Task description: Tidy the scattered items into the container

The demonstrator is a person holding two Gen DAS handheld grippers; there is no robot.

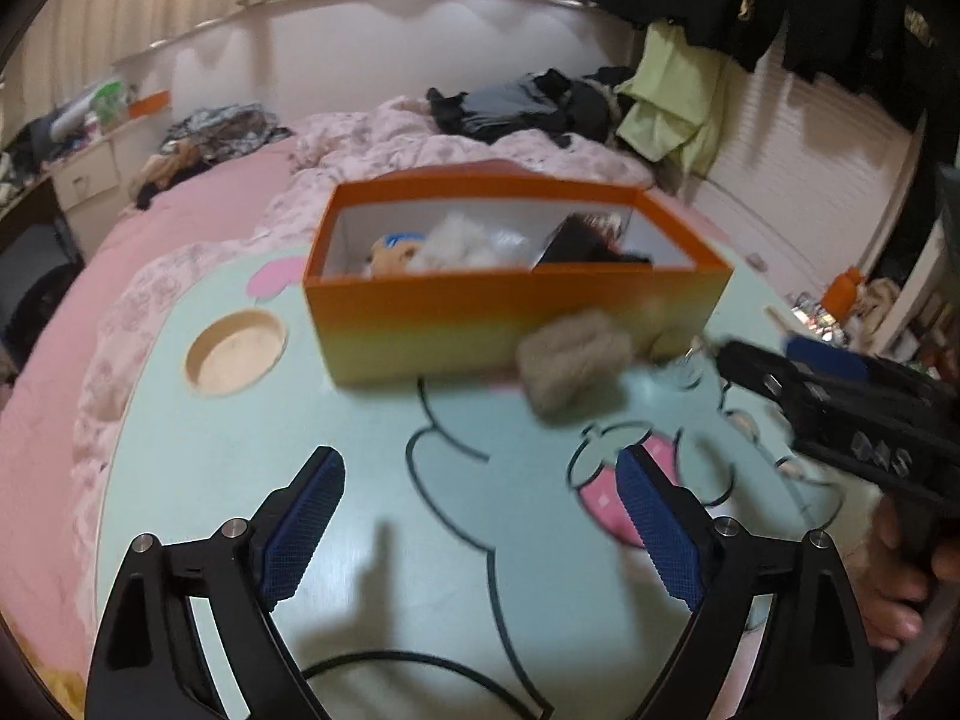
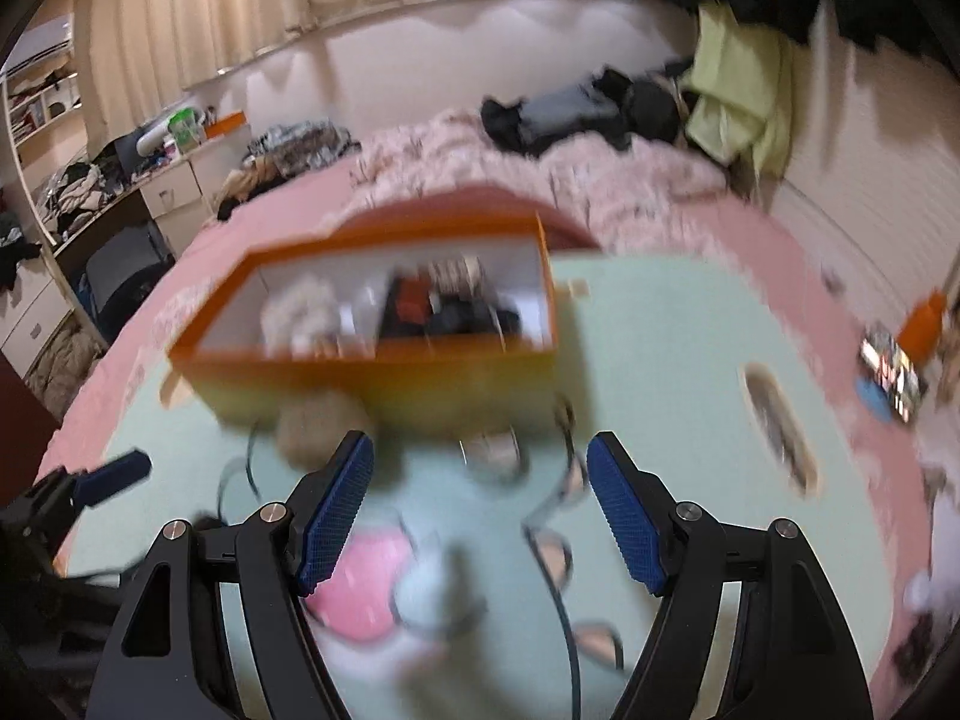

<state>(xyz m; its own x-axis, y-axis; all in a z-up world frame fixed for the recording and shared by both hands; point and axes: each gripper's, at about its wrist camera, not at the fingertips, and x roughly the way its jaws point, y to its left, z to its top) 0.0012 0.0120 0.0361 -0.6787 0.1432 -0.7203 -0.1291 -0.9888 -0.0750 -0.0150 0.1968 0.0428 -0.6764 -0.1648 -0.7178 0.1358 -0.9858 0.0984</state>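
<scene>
Left gripper wide open, empty; orange box mid-table, part-filled, with a grey fuzzy item touching its front wall. Right gripper open, empty, near it. Risk: both converge on one item and clash, or shove the box.

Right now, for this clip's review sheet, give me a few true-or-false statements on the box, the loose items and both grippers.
1. The orange box already holds items. True.
2. A fuzzy beige item lies on the table in front of the box. True.
3. The left gripper is clamped on the beige item. False: its jaws are open and empty.
4. The right gripper holds a toy. False: nothing is between its open jaws.
5. The box stands on a pale green lap table. True.
</scene>
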